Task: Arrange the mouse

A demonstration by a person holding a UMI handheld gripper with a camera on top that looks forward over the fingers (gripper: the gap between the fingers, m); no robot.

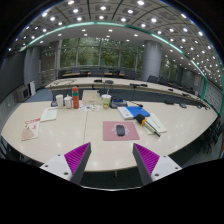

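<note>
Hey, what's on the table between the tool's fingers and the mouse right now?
Only bare table. In the gripper view, the mouse rests on its reddish mat beyond the open tool, and nothing lies on the stretch between them.

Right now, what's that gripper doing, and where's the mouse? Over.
Gripper open, holding nothing. Mouse on its mat, on the table just ahead of the fingers. Bottles and papers sit beyond it, path clear.

Office meeting room — long curved conference table (60,130) as the landmark. Beyond it, a second row of desks (120,84) with chairs; above, a ceiling grid of round downlights (102,15); behind the desks, glass partition walls (100,55) — papers and bottles on the tabletop.
</note>
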